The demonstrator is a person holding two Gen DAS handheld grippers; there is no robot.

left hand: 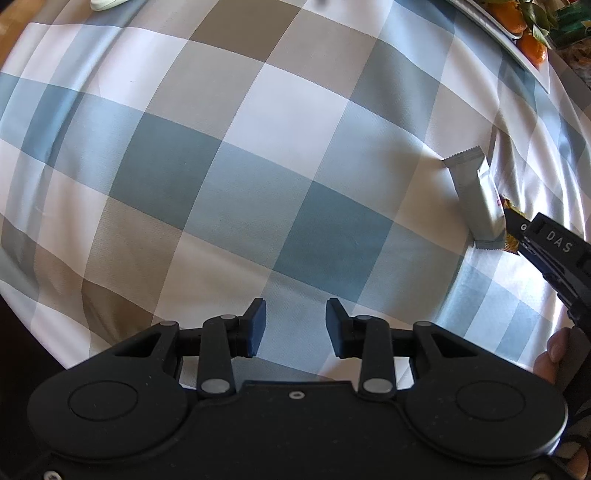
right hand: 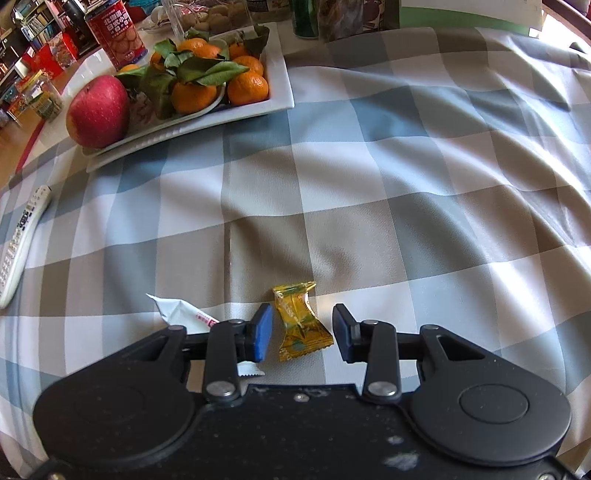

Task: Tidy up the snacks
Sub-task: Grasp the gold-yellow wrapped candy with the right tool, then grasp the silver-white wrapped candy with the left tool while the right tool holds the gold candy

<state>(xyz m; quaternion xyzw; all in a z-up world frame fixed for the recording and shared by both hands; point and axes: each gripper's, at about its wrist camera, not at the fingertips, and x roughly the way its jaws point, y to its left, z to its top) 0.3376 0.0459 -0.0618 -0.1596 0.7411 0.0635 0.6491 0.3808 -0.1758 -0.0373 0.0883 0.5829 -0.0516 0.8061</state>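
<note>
On the left wrist camera my left gripper (left hand: 295, 328) hangs over the checked tablecloth (left hand: 229, 173) with its jaws spread and nothing between them. Off to the right a grey-white snack bar (left hand: 476, 199) lies flat on the cloth, and my right gripper (left hand: 517, 230) comes in beside it, touching a scrap of yellow wrapper (left hand: 511, 243). In the top right corner I see the rim of a white tray (left hand: 532, 61) with mandarins (left hand: 532, 50) in it.

On the right wrist camera my right gripper (right hand: 303, 332) is released, jaws apart, and the yellow candy (right hand: 301, 325) lies on the tablecloth (right hand: 406, 192) between the fingers, closer to the left pad (right hand: 262, 332); I cannot tell whether it touches. The snack bar (right hand: 184, 312) sits just left, partly under the gripper. Farther back the white tray (right hand: 280, 99) holds leafy mandarins (right hand: 221, 81) in a smaller dish, with a red apple (right hand: 98, 110) at its left end. A red tin (right hand: 118, 33) stands behind it, and a remote control (right hand: 22, 240) lies at the left edge
</note>
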